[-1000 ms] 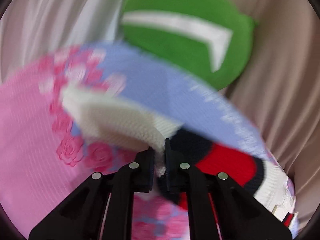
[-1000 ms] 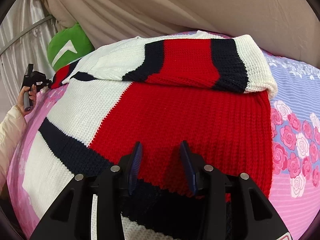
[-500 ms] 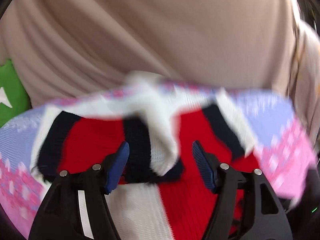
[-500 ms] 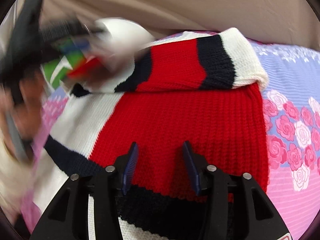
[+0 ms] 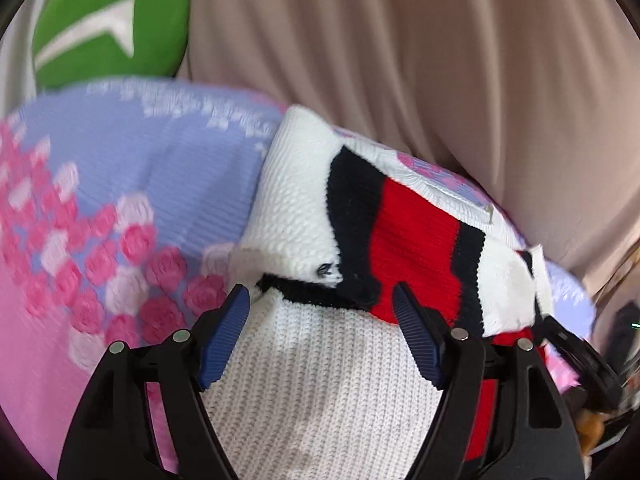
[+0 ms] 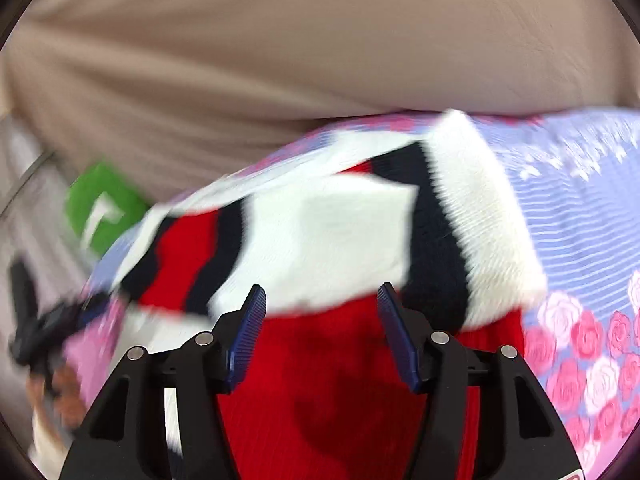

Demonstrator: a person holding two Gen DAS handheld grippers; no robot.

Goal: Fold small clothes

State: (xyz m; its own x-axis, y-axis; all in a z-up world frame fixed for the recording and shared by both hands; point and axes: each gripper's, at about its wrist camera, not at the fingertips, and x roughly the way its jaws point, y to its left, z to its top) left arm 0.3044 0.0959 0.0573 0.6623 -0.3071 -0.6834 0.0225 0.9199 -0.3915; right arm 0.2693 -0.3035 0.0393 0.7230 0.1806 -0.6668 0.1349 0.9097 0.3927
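A red, white and navy striped knit sweater (image 5: 320,380) lies on the floral bedspread (image 5: 120,184), both sleeves folded across its body. In the left wrist view a striped sleeve (image 5: 416,240) lies over the white knit just ahead of my left gripper (image 5: 320,304), which is open and empty above the sweater. In the right wrist view the sweater (image 6: 344,392) fills the lower middle, with a white-cuffed sleeve (image 6: 480,216) across it. My right gripper (image 6: 320,304) is open and empty above the red body.
A green cushion (image 5: 108,24) with a white mark sits at the bed's far corner, also in the right wrist view (image 6: 100,208). A beige curtain (image 5: 400,60) hangs behind the bed. The pink and lilac bedspread (image 6: 580,240) spreads right of the sweater.
My left gripper held a white sleeve end, carried it across the sweater, let go and opened. The sleeve now lies folded over the body. My right gripper stayed open and shifted slightly.
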